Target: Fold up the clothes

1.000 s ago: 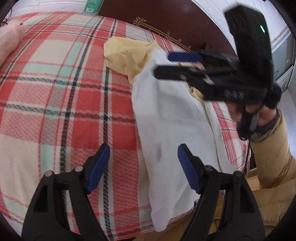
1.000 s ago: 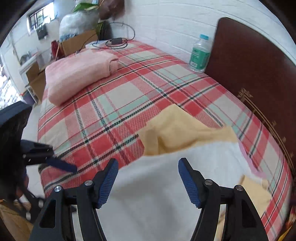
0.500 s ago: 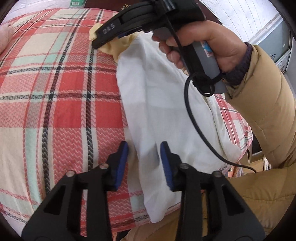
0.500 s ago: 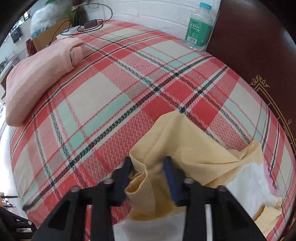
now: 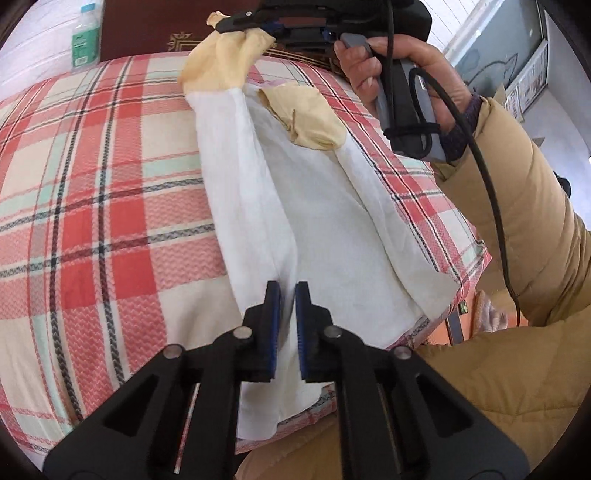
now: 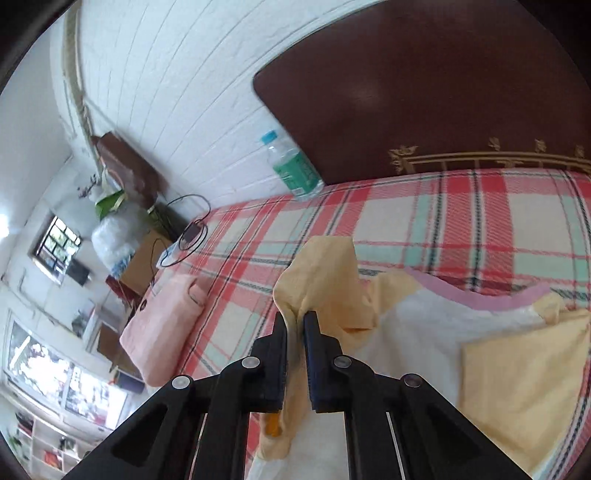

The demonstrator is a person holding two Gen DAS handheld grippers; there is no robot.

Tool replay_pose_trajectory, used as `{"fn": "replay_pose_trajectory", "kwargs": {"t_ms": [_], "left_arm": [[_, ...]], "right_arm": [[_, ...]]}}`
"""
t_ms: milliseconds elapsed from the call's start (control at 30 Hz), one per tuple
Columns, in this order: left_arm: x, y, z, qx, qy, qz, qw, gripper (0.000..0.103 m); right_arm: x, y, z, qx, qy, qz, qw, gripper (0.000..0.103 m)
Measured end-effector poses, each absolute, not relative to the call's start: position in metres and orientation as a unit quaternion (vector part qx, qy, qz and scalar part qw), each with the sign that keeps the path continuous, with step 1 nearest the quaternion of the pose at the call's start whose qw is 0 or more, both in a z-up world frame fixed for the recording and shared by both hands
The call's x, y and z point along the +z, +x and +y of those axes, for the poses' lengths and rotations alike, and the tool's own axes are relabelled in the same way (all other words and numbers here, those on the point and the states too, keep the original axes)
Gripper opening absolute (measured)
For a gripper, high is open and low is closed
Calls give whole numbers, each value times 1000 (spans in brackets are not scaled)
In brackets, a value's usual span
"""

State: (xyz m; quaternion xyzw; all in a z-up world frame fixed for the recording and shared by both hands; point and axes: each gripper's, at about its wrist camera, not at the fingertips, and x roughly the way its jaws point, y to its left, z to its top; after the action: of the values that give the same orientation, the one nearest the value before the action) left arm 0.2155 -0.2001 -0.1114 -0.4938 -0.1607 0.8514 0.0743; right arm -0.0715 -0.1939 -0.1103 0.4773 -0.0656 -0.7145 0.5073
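A white shirt with yellow sleeves (image 5: 317,206) lies along the right side of a plaid bed (image 5: 103,206). My left gripper (image 5: 287,295) is shut on the shirt's white hem edge near the bed's front. My right gripper (image 6: 294,325) is shut on the yellow sleeve (image 6: 325,280) and holds it lifted above the bed; it also shows in the left wrist view (image 5: 236,27) at the top, with the sleeve hanging from it. The other yellow sleeve (image 5: 306,114) lies folded on the shirt's body.
A folded pink garment (image 6: 162,325) lies at the bed's far side. A water bottle (image 6: 291,170) stands by the dark headboard (image 6: 443,85). A cable and charger (image 6: 188,232) lie near the bed's corner. The bed edge drops off by my tan jacket (image 5: 517,295).
Both grippers closed: the left on the white hem, the right on the yellow sleeve. The right one then lifted the sleeve up off the bed, toward the headboard.
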Motion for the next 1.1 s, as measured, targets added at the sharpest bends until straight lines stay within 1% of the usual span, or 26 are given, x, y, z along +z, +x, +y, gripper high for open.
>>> {"fn": "replay_pose_trajectory", "kwargs": {"t_ms": [133,167,267,333,367,400,433,467,500,533,567,633,733,800,900,1000,1033,1067,1100], "left_arm": [[-127,204,-182,834,-523,-153,85,10],[-129,203,-179,831,-526,-155,90,10],[-132,202,-172,824,-532,-166,108,10],[-125,205,-170,825,-522,-178,127,10],[-119,209,-171,827,-512,-186,140,11],[-114,212,-172,829,-502,-194,153,12],[-108,216,-177,833,-491,-201,159,22],[-101,219,-184,837,-479,-208,162,37],[-95,225,-193,842,-464,-220,163,45],[-90,232,-203,847,-452,-232,159,56],[-87,238,-213,850,-440,-244,154,57],[-84,250,-232,854,-430,-261,136,57],[-95,254,-251,849,-442,-271,104,57],[-108,260,-253,841,-453,-277,107,57],[-119,257,-230,835,-464,-266,130,57],[-123,251,-198,829,-473,-248,166,57],[-124,247,-188,827,-476,-240,178,57],[-125,246,-180,826,-480,-233,184,57],[-126,243,-174,824,-483,-227,192,57]], "right_arm": [[-154,-89,-159,-712,525,-83,458,9],[-162,-91,-159,-713,531,-77,450,9],[-176,-94,-159,-721,539,-48,432,14],[-176,-93,-162,-734,531,-19,422,25],[-174,-91,-162,-739,528,-8,418,25],[-171,-89,-158,-743,523,-5,417,33],[-166,-86,-156,-750,515,-3,414,41],[-161,-82,-152,-758,506,2,413,42],[-155,-76,-146,-765,496,10,412,46],[-148,-68,-141,-771,485,21,413,48],[-142,-58,-136,-772,476,34,420,48],[-135,-34,-127,-760,468,54,448,52],[-139,9,-126,-713,490,86,493,52],[-152,36,-129,-676,515,96,519,52],[-171,64,-135,-645,539,97,533,52],[-174,76,-137,-646,531,90,540,54],[-174,77,-137,-650,526,91,541,49],[-174,78,-137,-654,521,96,539,42],[-175,79,-137,-659,518,106,535,22]]}}
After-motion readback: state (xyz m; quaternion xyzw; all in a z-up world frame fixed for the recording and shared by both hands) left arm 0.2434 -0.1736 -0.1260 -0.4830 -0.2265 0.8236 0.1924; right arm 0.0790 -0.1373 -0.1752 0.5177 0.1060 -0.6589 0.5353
